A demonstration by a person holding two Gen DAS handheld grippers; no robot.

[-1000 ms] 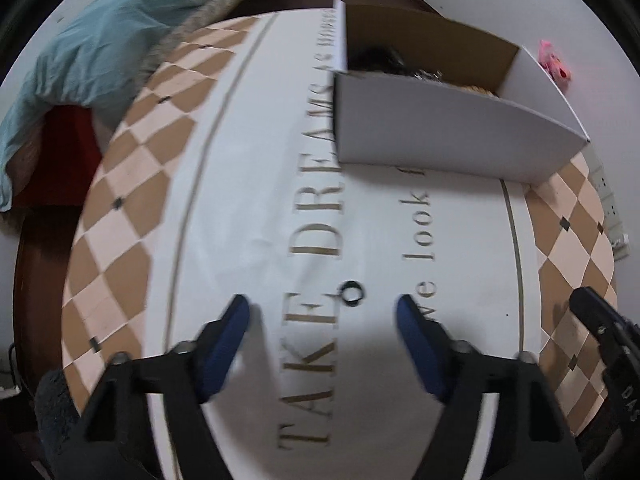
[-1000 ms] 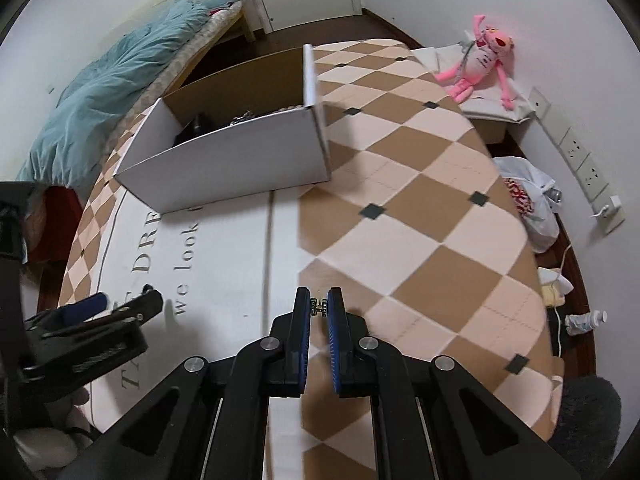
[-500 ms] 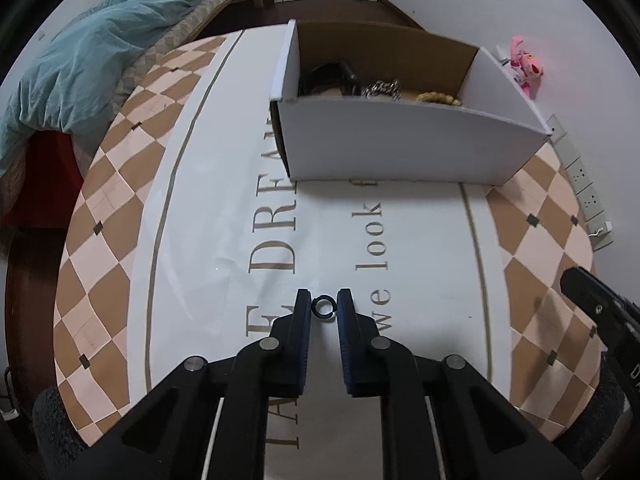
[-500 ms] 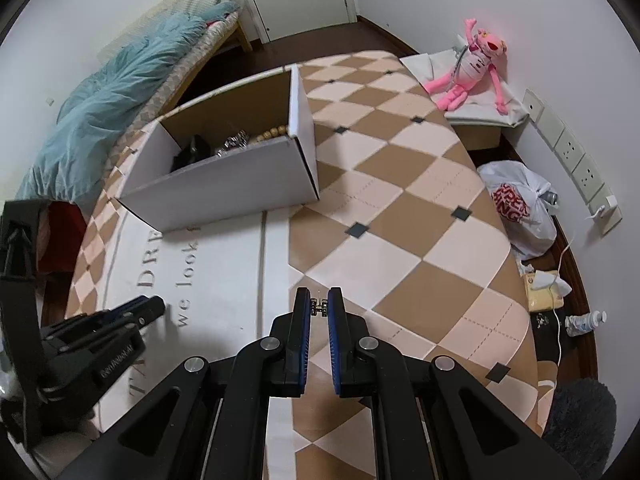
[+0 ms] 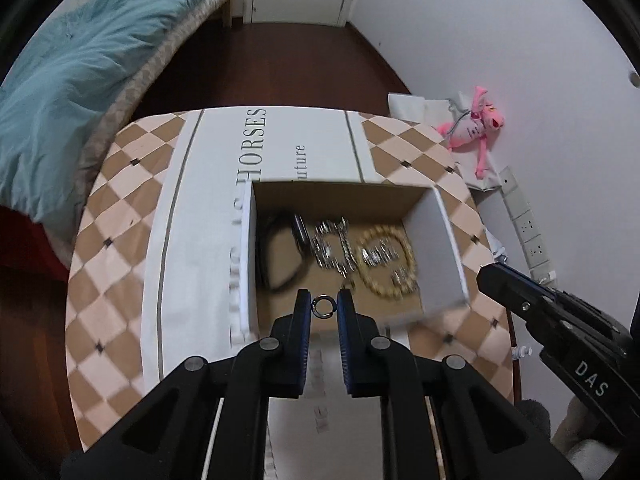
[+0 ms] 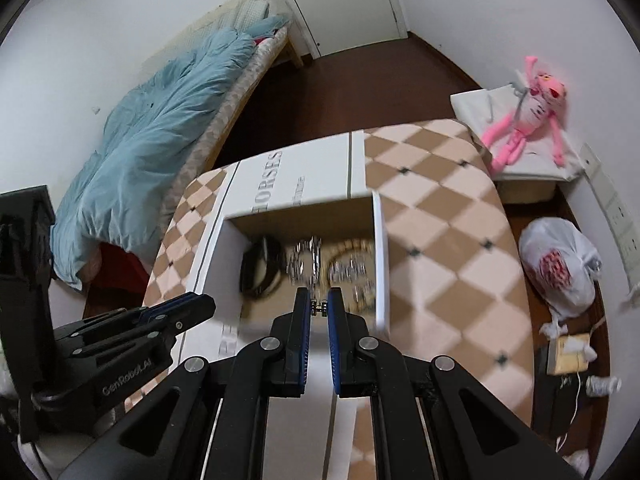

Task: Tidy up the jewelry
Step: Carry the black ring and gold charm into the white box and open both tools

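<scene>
My left gripper (image 5: 323,306) is shut on a small dark ring (image 5: 323,306) and holds it over the near edge of the open cardboard box (image 5: 444,236). Inside lie a black band (image 5: 280,254), silver chain pieces (image 5: 332,246) and a gold bead bracelet (image 5: 386,260). My right gripper (image 6: 319,308) is shut on a small silver stud-like piece (image 6: 319,308), above the box's (image 6: 382,264) near edge. The left gripper also shows in the right wrist view (image 6: 176,312), and the right gripper's fingers (image 5: 516,284) at the right of the left wrist view.
The box stands on a table with a chequered cloth (image 5: 120,264) printed with words. A bed with a blue duvet (image 6: 152,140) is at the left. A pink plush toy (image 6: 528,112) and a white plastic bag (image 6: 560,268) lie on the right by the wall.
My left gripper closed on the ring on the cloth, lifted it and carried it forward over the box. My right gripper, shut on its piece throughout, also moved up over the box.
</scene>
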